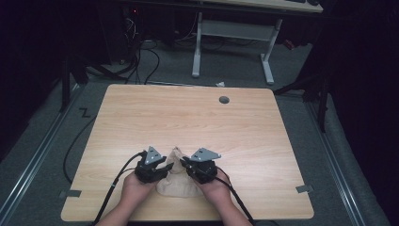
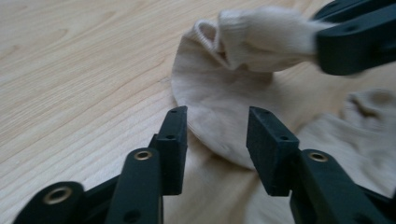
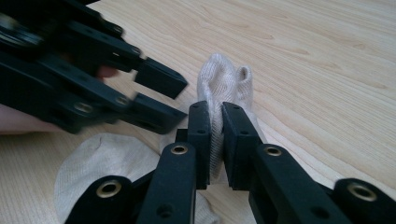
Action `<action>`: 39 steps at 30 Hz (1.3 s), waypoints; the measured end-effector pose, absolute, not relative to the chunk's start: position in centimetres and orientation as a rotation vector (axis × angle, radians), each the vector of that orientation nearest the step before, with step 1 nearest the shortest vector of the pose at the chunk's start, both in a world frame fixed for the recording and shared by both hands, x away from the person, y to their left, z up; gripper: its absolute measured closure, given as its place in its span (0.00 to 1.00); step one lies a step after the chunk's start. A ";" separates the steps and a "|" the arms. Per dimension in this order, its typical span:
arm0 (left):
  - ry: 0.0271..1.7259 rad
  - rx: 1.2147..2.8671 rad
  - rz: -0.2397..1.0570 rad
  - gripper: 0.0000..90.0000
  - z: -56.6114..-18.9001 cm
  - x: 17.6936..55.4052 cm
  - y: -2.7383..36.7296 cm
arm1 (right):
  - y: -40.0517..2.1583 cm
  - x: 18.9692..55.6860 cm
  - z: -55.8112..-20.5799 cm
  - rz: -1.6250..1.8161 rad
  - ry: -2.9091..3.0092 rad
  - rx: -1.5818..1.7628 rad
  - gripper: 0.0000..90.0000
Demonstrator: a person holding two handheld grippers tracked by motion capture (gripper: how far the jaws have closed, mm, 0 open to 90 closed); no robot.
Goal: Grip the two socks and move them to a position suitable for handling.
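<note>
Your right gripper [image 3: 215,140] pinches the sock [image 3: 224,79] cuff; your left gripper [image 2: 215,135] (half open) straddles its rounded edge. Clamp there next.

The sock [image 2: 224,107] is pale beige, with a finely ribbed knit at its cuff [image 3: 224,81]. Both grippers are black: the left gripper [image 2: 215,135] and the right gripper [image 3: 215,126] have brass-coloured rivets, and each carries a grey plate [image 1: 152,155]. The desk [image 1: 188,117] is light wood grain with a grey round plug [image 1: 224,100] near its far edge.
</note>
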State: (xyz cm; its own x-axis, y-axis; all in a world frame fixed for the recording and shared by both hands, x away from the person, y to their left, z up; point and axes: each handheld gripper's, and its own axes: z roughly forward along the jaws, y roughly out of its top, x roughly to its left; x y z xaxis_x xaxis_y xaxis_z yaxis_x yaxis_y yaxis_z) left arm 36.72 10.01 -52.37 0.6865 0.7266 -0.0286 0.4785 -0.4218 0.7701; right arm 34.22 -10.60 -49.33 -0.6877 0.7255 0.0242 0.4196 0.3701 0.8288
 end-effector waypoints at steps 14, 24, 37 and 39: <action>0.921 2.179 0.513 0.94 -52.9 37.4 10.8 | -12.9 34.6 -49.0 1.237 2.216 1.069 0.92; 0.944 2.159 0.551 0.88 -52.9 37.8 11.8 | -15.3 36.1 -50.6 1.154 2.195 1.210 0.91; 0.959 2.103 0.523 0.63 -51.9 37.3 12.8 | -16.4 36.5 -51.2 1.063 2.166 1.257 0.73; 0.968 2.105 0.508 0.60 -52.1 37.3 12.8 | -16.4 36.6 -51.4 1.052 2.170 1.263 0.72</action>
